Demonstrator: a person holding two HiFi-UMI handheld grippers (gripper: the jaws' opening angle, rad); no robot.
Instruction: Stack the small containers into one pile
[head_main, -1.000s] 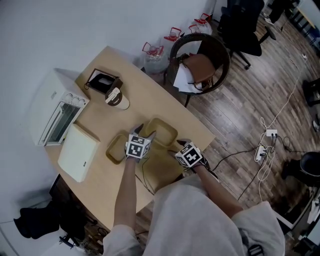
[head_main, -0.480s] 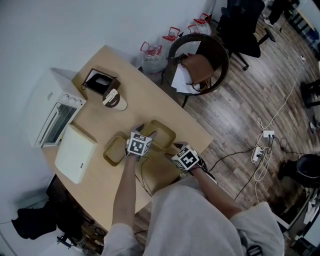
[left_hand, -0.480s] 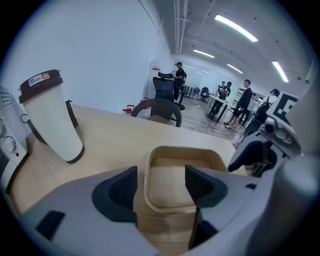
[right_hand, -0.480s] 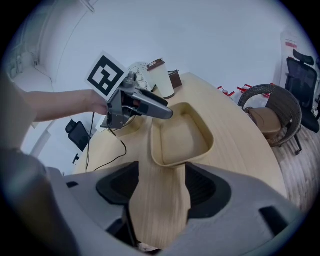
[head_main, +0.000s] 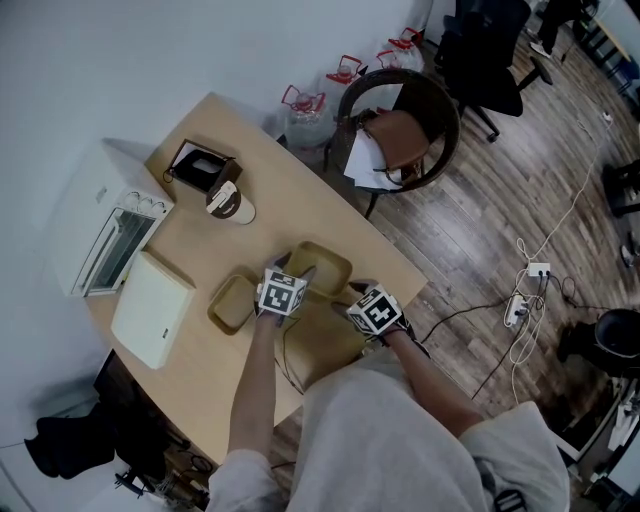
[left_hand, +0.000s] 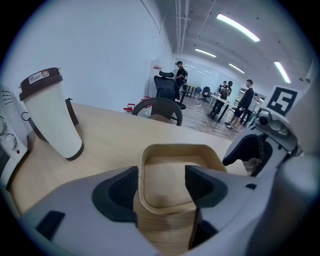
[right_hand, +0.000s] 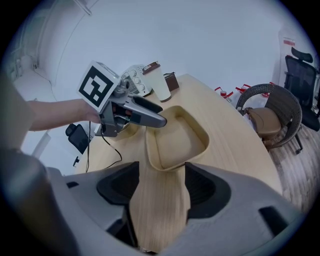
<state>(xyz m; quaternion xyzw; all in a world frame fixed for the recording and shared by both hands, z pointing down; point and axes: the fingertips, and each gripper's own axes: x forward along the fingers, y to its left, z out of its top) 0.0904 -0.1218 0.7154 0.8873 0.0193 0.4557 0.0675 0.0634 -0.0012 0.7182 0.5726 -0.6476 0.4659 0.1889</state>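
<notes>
The fingers of the left gripper stand apart at the near left corner of a shallow wooden container. One finger lies just beside the outside of its left wall and the other reaches over its inside. Neither is seen pressing on it.

The fingers of the right gripper are spread wide too. The container's near right corner sits just between their tips, with bare table showing in the gap behind it, and nothing is clamped.

The container rests flat on the table, toward its right edge, with one gripper at each near corner. A second container of the same kind lies on the table just left of the left gripper, beside the first and not stacked on it.

Farther left are a white box and a toaster oven. On the far side of the table a paper cup with a brown lid stands upright, next to a dark open box. Beyond the table stand a round chair and some water jugs on the wooden floor.
</notes>
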